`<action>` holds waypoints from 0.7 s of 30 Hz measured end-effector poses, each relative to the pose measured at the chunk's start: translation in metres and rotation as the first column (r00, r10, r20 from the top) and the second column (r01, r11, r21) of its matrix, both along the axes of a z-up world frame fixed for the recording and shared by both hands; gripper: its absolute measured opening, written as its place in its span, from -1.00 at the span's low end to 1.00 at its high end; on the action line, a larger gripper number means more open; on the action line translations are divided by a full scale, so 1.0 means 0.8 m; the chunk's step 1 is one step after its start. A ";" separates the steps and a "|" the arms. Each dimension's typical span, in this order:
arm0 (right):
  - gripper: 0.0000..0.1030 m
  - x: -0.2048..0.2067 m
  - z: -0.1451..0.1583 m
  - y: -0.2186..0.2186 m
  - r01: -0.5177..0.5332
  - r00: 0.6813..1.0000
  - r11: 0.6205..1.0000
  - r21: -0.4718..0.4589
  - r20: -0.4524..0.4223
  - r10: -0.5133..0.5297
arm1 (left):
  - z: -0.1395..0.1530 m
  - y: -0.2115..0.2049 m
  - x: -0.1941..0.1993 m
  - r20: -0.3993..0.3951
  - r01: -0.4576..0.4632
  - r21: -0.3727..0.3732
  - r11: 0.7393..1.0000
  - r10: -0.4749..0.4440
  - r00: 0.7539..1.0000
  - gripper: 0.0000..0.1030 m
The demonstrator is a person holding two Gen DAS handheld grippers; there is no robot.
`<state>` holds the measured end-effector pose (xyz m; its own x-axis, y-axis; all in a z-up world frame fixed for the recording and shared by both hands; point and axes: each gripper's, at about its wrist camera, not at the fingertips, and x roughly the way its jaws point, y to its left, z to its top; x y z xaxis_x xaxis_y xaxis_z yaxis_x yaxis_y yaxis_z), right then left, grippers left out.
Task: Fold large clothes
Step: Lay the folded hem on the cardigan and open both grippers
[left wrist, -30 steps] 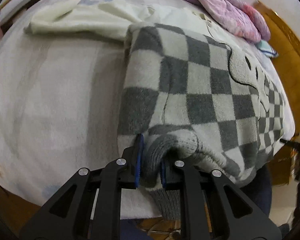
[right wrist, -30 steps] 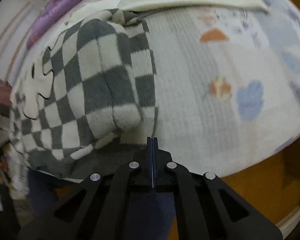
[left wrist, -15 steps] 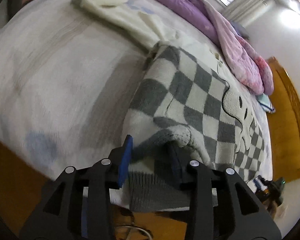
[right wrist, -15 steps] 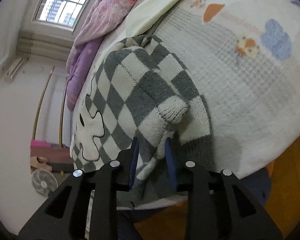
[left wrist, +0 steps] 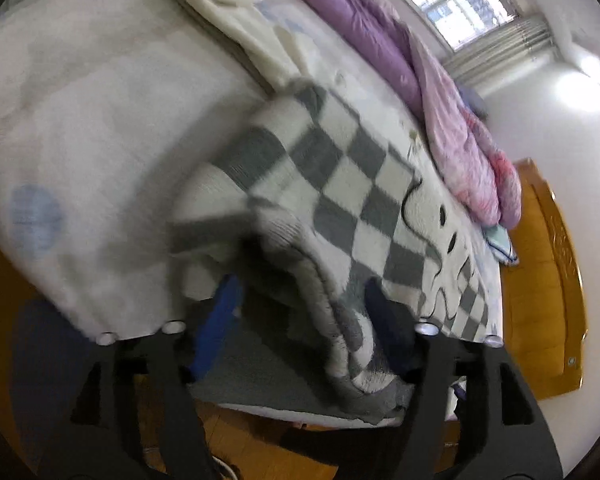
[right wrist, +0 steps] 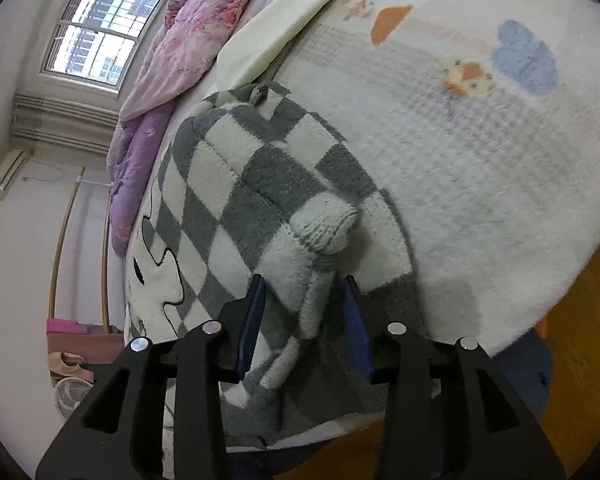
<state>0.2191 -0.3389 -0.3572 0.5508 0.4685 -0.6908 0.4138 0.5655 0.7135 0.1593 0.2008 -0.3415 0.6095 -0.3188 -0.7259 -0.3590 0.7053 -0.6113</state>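
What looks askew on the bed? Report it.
The grey-and-white checkered knit sweater lies askew: its ribbed hem droops over the edge of the printed white bed cover, and one sleeve cuff sits bunched on top. The cream folded garment behind lies flat.

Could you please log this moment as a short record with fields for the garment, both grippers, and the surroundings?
garment: checkered sweater, grey and cream, lying on the bed with its hem at the near edge
left gripper: jaws have just been opening; sweater fabric lies between them, pads not pressing
right gripper: jaws have just been opening; a sleeve cuff lies just ahead, fabric loose between the pads
other items: cream garment beyond the sweater; purple quilt along the far side
fold: not finished
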 end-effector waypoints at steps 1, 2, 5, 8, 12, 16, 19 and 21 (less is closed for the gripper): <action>-0.26 0.002 -0.003 0.000 0.011 1.000 1.000 0.025 0.000 -0.011 | -0.007 0.000 0.004 0.006 -0.022 -0.068 0.997 0.023 1.000 0.32; -0.26 0.002 -0.004 -0.001 0.024 1.000 0.999 0.038 0.002 -0.024 | -0.013 0.001 0.007 0.015 -0.041 -0.123 0.992 0.044 0.999 0.32; -0.25 0.007 -0.003 0.000 0.027 1.000 0.999 0.039 0.008 -0.027 | -0.013 -0.013 0.023 0.039 -0.039 -0.068 0.997 0.042 0.998 0.32; -0.26 0.012 -0.009 0.000 0.023 1.000 0.999 0.047 0.002 -0.023 | -0.020 -0.021 0.037 0.030 -0.030 -0.031 0.999 0.030 0.999 0.17; -0.72 0.014 -0.010 0.001 0.026 1.000 0.999 0.036 0.016 -0.027 | -0.033 -0.025 0.040 -0.014 -0.008 -0.006 1.000 0.008 1.000 -0.56; -0.76 0.009 0.003 0.003 -0.009 1.000 0.999 -0.031 0.016 0.010 | -0.041 -0.026 0.028 -0.040 0.003 0.026 1.000 -0.002 0.999 -0.69; -0.77 -0.003 0.011 -0.001 -0.028 1.000 0.998 -0.054 0.012 0.028 | -0.048 -0.029 0.014 -0.066 0.022 0.042 0.999 -0.019 0.998 -0.72; -0.78 -0.013 0.015 -0.006 -0.032 0.999 0.998 -0.061 0.007 0.033 | -0.052 -0.033 0.005 -0.085 0.035 0.057 0.998 -0.030 0.996 -0.72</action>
<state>0.2084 -0.3439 -0.3453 0.5419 0.4436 -0.7139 0.3886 0.6209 0.6808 0.1633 0.1743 -0.3831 0.5359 -0.2926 -0.7920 -0.3837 0.7512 -0.5371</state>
